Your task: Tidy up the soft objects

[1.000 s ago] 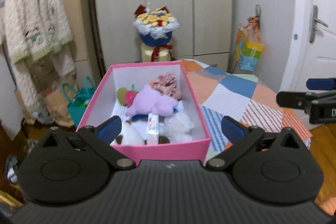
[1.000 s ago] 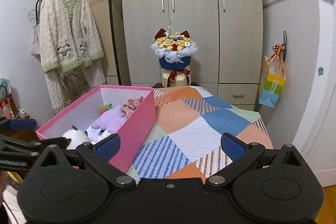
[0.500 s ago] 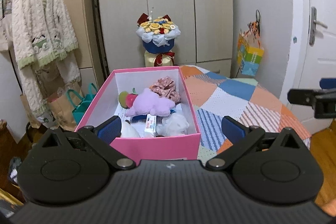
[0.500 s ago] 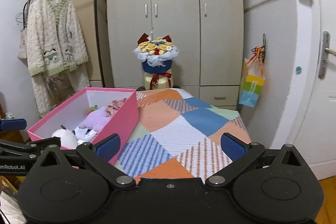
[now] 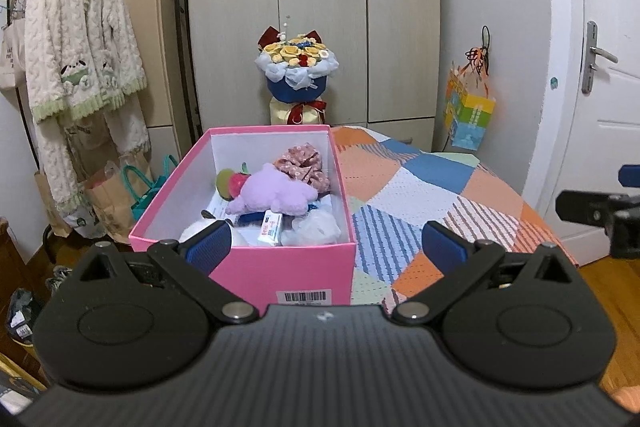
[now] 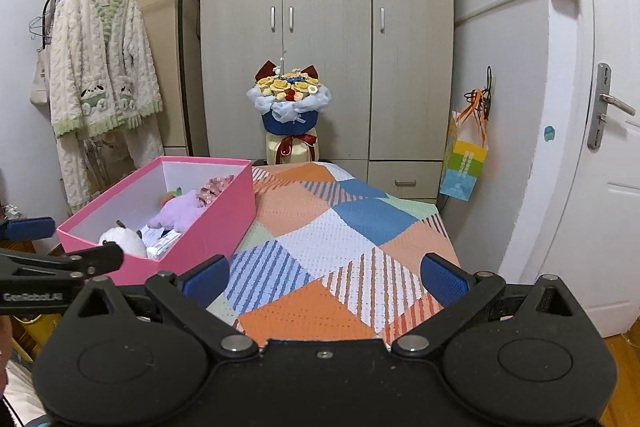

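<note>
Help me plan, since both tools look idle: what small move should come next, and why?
Probably keep both tools back and stop: the purple plush toy, white plush and floral fabric piece already lie inside the pink cardboard box, the patchwork bedspread shows nothing loose, and the left tool and right tool are open, holding nothing.

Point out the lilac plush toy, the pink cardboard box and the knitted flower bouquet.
lilac plush toy [image 5: 276,194], left wrist view, its body.
pink cardboard box [image 5: 280,269], left wrist view, near wall.
knitted flower bouquet [image 6: 289,89], right wrist view, yellow blooms.

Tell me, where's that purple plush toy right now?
The purple plush toy lies inside the pink box, between the floral scrunchie and the white plush.
</note>
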Action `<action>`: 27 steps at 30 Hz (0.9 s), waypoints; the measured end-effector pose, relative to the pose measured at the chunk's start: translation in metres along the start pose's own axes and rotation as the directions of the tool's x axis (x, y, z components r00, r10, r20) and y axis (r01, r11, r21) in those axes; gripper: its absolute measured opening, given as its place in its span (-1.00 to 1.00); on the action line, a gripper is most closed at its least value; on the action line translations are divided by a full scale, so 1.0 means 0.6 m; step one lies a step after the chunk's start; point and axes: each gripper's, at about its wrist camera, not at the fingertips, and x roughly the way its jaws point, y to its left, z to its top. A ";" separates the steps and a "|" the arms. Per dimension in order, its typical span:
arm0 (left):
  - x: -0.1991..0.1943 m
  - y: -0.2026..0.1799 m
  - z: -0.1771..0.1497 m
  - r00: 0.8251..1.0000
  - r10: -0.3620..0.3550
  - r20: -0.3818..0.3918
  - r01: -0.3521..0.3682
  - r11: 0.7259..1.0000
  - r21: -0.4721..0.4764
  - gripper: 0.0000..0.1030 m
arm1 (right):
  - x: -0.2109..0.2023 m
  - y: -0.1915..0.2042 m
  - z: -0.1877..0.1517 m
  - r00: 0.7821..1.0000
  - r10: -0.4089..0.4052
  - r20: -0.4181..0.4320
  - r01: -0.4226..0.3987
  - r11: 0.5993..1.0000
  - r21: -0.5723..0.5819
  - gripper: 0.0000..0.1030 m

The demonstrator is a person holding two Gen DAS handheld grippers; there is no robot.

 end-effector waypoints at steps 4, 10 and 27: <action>-0.003 -0.002 -0.004 1.000 0.018 0.008 -0.018 1.000 -0.006 1.00 | -0.006 0.005 -0.003 1.000 -0.020 0.003 0.020 1.000 -0.013 1.00; -0.015 0.002 -0.011 0.999 0.044 0.029 -0.043 0.999 -0.009 1.00 | -0.016 0.009 -0.010 0.999 -0.042 0.019 0.042 0.999 -0.022 1.00; -0.015 0.001 -0.024 0.996 0.077 0.055 -0.077 0.997 0.011 1.00 | -0.018 0.017 -0.028 0.996 -0.072 0.044 0.073 0.997 -0.037 1.00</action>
